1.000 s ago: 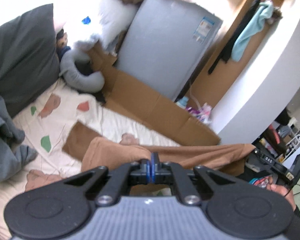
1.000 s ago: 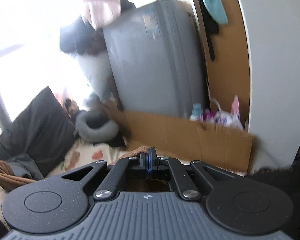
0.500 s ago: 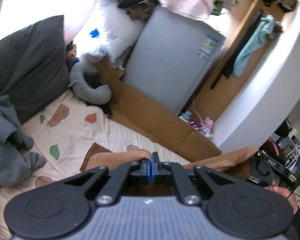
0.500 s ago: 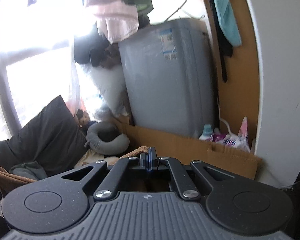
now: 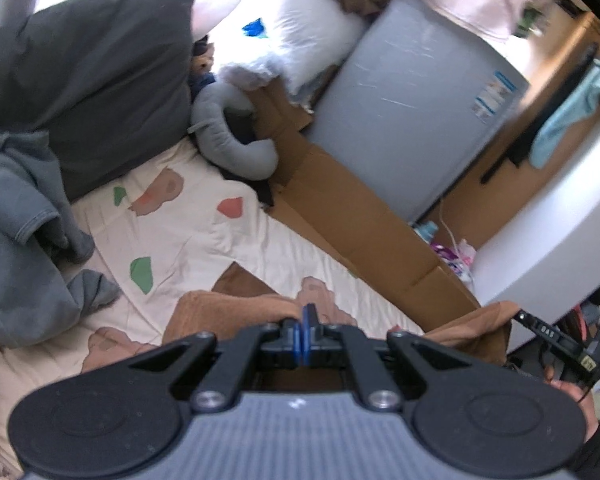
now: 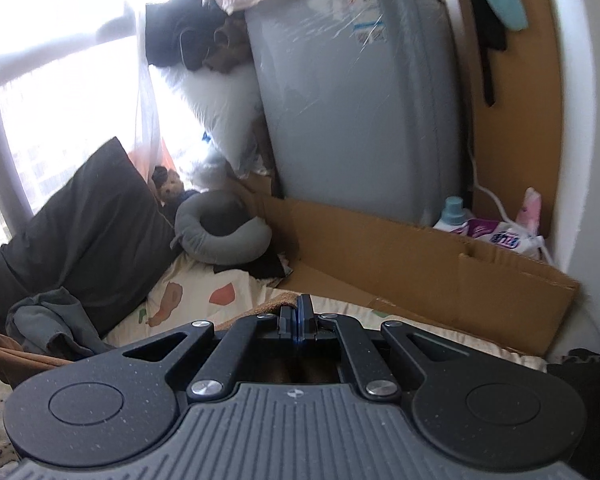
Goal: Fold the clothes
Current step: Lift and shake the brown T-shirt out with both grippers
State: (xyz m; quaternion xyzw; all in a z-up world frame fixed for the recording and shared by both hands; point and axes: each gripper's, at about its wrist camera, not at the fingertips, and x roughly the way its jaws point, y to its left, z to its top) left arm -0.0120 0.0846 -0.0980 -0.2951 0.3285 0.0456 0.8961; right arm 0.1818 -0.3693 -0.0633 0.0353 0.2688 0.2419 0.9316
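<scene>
We are holding the left gripper (image 5: 305,312) with its jaws clamped together on a fold of the brown garment (image 5: 236,310), which is lying just beyond and below the jaws on the patterned bed sheet (image 5: 188,236). We are keeping the right gripper (image 6: 303,305) pinched on the garment's far edge, with the cardboard (image 6: 380,252) lying just ahead of its jaws

Daylight floods in from the blown-out window (image 6: 56,96) at far left; fisheye edges curve, and everything looks slightly blurred.
</scene>
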